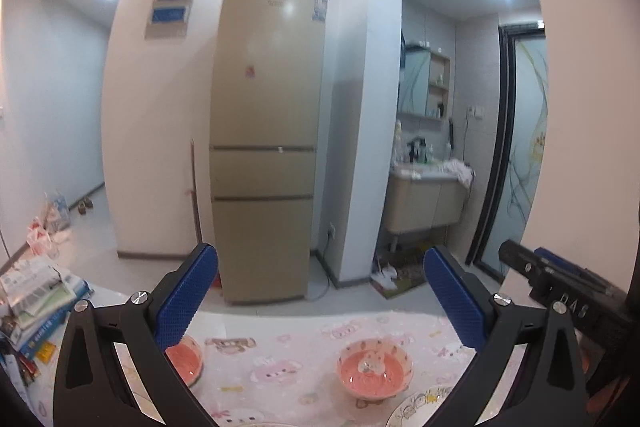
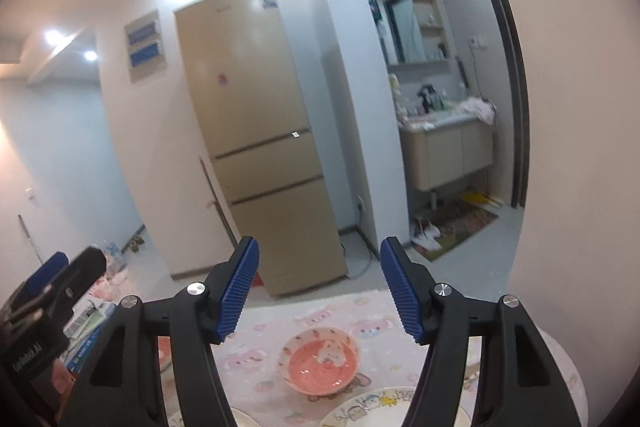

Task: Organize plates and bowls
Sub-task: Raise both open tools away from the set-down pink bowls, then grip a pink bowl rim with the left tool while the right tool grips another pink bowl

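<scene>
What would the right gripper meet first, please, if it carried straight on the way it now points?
Probably nothing nearby: the open right gripper aims above the pink-lined ceramic bowl and past the table edge, towards the tall beige fridge across the floor, though depth is unclear.

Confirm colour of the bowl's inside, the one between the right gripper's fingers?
Salmon pink inside the bowl, with a pale cartoon figure; clearest in the right wrist view.

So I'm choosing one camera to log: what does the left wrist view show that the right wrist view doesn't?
Only the left wrist view: a second pink bowl, partly behind the left gripper, which is open and empty.
Only the right wrist view: the open, empty right gripper head-on.
Both: the centre pink bowl, the patterned plate, the fridge.
</scene>
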The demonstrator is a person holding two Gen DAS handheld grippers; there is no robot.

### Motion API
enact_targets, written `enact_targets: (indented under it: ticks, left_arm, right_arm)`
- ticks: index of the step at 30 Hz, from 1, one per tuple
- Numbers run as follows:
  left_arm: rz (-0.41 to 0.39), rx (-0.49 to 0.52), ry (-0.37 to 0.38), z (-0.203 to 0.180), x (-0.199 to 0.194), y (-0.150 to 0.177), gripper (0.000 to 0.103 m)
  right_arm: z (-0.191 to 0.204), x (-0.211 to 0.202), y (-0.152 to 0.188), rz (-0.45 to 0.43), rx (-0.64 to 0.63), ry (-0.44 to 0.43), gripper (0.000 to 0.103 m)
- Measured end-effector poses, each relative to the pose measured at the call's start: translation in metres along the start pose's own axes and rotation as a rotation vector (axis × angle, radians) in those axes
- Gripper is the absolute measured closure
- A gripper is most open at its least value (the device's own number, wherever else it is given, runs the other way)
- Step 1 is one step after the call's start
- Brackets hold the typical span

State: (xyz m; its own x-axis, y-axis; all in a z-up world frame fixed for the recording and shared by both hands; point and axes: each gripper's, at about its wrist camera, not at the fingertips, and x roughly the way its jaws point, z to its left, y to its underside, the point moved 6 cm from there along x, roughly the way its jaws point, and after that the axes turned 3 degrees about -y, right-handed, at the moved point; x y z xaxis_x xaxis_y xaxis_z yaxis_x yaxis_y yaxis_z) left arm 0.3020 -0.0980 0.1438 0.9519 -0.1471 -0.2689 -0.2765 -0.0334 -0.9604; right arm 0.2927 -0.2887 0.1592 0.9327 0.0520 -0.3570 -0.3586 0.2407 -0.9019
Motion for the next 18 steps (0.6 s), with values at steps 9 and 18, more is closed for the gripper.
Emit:
enact_targets:
  ticks: [9,18]
  left_arm:
    - [0.368,-0.009,0.026,-0.018,0.108,0.111,0.006]
    - [0.592,-0.031,0.119,-0.031,0.159,0.184,0.036]
  right_arm:
    - [-0.053,0.116,0.064,0.354,0.055,0.107,0.038]
    - [-0.072,0.180,0.132,0.609,0.167,0.010,0.038]
